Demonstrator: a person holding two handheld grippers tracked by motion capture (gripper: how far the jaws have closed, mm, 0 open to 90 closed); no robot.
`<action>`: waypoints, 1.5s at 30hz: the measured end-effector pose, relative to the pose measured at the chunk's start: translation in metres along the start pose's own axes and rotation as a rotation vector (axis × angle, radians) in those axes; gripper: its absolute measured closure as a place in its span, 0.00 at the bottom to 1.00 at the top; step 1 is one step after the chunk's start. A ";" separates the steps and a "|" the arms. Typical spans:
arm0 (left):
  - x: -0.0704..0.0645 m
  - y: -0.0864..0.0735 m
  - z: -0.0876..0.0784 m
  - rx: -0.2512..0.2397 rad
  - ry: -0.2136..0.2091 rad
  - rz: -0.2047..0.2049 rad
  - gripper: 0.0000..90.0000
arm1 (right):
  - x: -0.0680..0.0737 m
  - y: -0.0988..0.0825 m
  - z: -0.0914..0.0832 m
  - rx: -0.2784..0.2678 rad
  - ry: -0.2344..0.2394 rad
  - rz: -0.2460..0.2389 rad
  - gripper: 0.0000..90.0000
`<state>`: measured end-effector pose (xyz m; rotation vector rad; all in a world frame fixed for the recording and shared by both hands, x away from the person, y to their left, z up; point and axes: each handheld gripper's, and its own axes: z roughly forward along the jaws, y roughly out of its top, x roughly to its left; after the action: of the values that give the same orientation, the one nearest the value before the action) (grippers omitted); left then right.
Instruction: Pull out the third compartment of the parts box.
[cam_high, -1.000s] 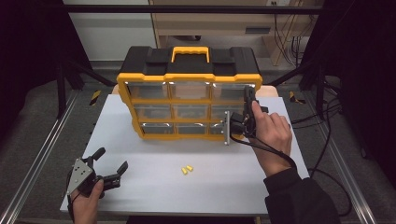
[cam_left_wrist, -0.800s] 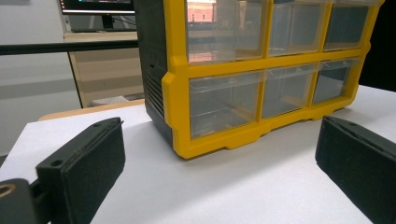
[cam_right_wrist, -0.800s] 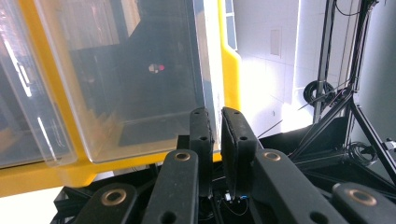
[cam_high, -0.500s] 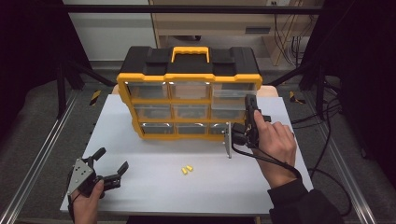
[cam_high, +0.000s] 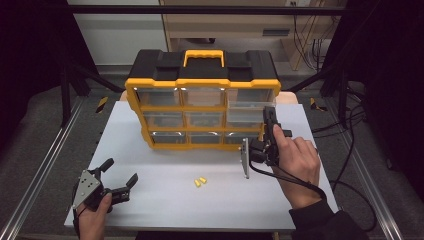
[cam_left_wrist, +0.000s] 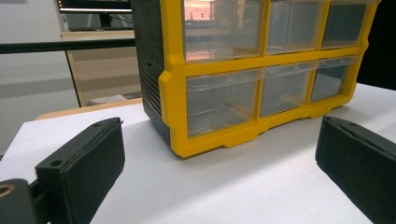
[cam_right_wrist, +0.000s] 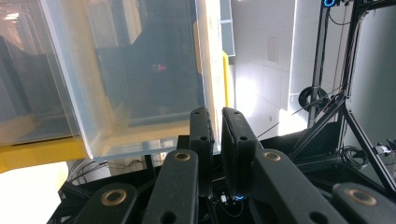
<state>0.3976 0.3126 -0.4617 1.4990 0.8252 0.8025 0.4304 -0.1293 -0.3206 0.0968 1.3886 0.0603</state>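
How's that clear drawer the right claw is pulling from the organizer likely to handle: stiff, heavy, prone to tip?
The clear drawer looks like thin rigid plastic, so probably stiff and light. The right claw pinches just its front edge, so it may sag or twist once free of the organizer. It appears empty, so little should shift inside, though its smooth wall could slip.

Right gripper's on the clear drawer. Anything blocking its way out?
Nothing visible. The right gripper is shut on the front edge of the clear drawer; the table ahead is bare, the yellow pieces lying off to the left.
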 end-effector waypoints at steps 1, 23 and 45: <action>0.000 0.000 0.000 0.000 0.000 0.000 0.01 | 0.000 0.000 -0.001 0.000 0.000 0.000 0.93; -0.001 0.000 0.000 0.003 -0.001 0.002 0.01 | -0.005 0.000 -0.023 -0.018 0.005 0.017 0.92; -0.001 0.000 0.001 0.005 -0.002 0.005 0.01 | -0.008 -0.001 -0.037 -0.024 0.012 0.032 0.91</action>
<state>0.3974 0.3112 -0.4618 1.5072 0.8229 0.8034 0.3921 -0.1300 -0.3193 0.0982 1.3984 0.1043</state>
